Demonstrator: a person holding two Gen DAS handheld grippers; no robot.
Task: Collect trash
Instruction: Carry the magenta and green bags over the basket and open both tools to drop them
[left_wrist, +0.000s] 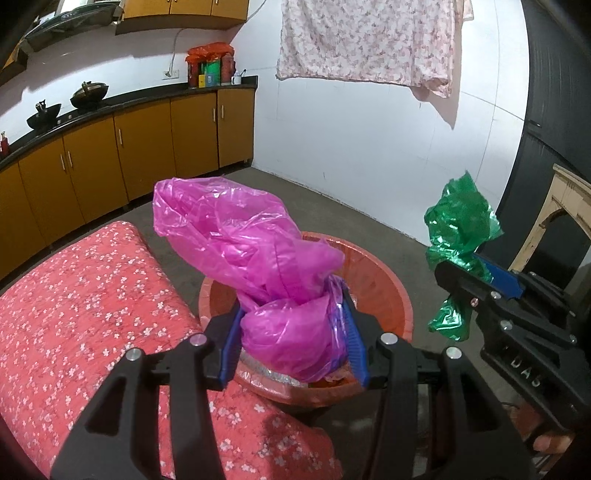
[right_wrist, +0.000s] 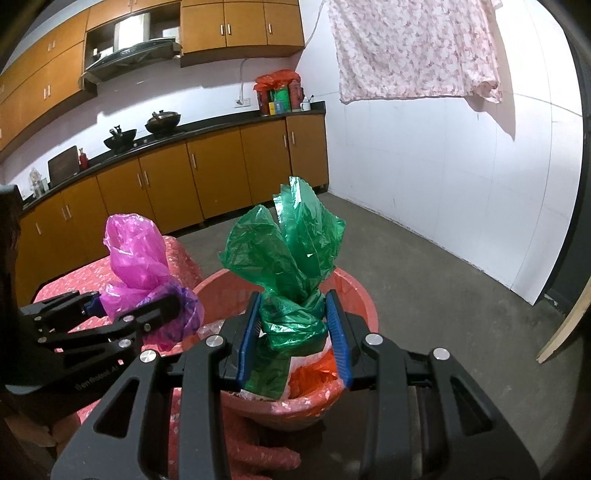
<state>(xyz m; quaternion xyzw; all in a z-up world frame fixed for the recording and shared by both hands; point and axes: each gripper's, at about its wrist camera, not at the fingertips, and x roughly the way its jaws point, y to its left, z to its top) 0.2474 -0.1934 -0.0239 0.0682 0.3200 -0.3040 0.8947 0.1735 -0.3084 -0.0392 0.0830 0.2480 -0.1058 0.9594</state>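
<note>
Pink bag (left_wrist: 255, 258), centre of left wrist view: thin crinkled film, puffed with air above a twisted waist. Likely very light, soft, slippery; would crush rather than resist. Best hold at the bunched waist, where layers gather thick enough to pinch.

Green bag (right_wrist: 291, 258), centre of right wrist view: same film, stiffer-looking creases, flared top, knotted neck. Same handling judged: light, limp, prone to slide out of a loose pinch.

Left gripper (left_wrist: 291, 339), lower centre: partly closed, blue pads pressed into both sides of the pink waist. Held clear above the basin.

Right gripper (right_wrist: 293, 332), lower centre: narrower still, pads clamped on the green neck, tail hanging below.

Red basin (left_wrist: 391, 288), just behind and under both bags: wide mouth, orange and clear scraps already inside, seen in right wrist view. Probably the drop point.

Floral cloth (left_wrist: 74, 295), lower left, beside the basin. Cabinets (left_wrist: 147, 147) along upper left, hanging sheet (left_wrist: 365, 40) at top.
</note>
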